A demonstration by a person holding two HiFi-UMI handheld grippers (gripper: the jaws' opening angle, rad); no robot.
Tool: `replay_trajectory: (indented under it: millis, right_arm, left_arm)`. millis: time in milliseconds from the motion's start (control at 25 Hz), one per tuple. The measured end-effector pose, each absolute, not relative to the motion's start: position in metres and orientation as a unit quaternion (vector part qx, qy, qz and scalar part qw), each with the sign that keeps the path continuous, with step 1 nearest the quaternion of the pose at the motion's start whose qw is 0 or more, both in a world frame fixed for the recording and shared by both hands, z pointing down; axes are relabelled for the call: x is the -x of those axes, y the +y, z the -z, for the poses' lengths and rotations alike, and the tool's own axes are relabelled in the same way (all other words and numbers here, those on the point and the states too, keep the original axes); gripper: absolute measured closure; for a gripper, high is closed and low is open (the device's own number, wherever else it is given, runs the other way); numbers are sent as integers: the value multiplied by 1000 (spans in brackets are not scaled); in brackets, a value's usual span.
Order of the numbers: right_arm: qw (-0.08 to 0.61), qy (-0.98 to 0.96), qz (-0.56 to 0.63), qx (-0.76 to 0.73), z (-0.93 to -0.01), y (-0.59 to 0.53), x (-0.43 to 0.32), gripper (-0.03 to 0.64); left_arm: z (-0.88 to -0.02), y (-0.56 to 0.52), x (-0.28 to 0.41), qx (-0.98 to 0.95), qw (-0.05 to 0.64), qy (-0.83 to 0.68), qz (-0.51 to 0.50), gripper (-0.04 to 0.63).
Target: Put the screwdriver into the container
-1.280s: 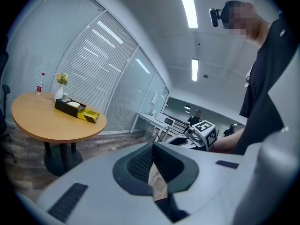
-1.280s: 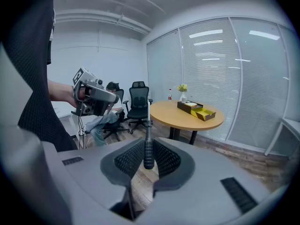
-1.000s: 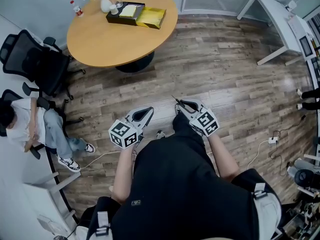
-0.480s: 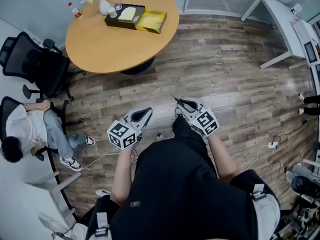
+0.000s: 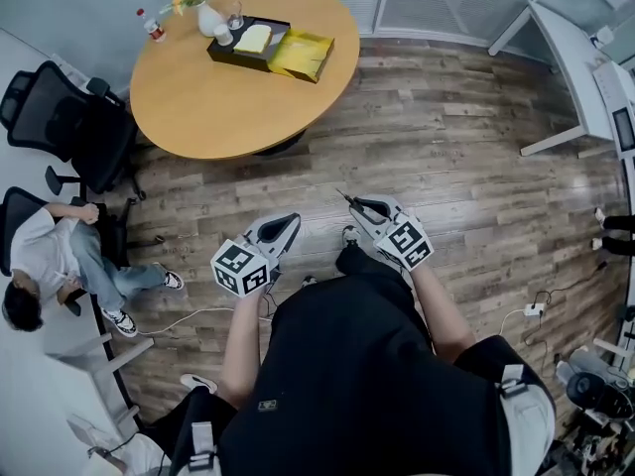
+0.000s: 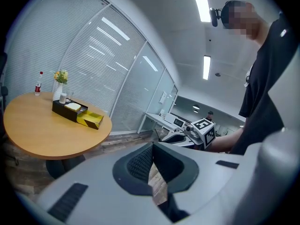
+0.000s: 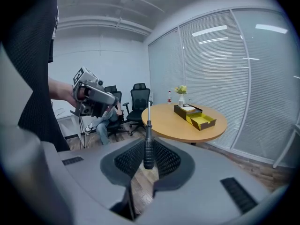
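My right gripper is shut on the dark handle of a screwdriver, whose thin metal shaft sticks up past the fingertips. In the head view the right gripper is held in front of the person's body over the wooden floor, with the screwdriver tip poking out to the upper left. The container, a black tray with a yellow open box, sits on the round wooden table well ahead; the yellow box also shows in the right gripper view. My left gripper is beside the right one, its jaws together on nothing.
A vase of flowers and a bottle stand at the table's far edge. Black office chairs and a seated person are on the left. White desks stand on the right, and cables lie on the floor.
The view has drifted so the table sits slightly nearer and the desks have slid right. The seated person has shifted in the chair. Both grippers keep their pose and the screwdriver stays held.
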State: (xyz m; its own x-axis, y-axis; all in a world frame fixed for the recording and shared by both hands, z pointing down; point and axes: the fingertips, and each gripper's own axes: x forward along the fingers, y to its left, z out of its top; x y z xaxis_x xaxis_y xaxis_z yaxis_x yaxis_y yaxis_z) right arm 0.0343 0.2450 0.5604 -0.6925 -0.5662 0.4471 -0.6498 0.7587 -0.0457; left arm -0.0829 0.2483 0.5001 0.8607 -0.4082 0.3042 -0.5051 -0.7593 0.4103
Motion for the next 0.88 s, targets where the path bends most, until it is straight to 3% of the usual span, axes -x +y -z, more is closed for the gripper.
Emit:
replay_trajectory:
  millis: [880]
  right_arm:
    - [197, -945, -92, -245, -567, 156, -77, 560]
  left_arm:
    - [-501, 184, 31, -907, 249, -323, -105, 592]
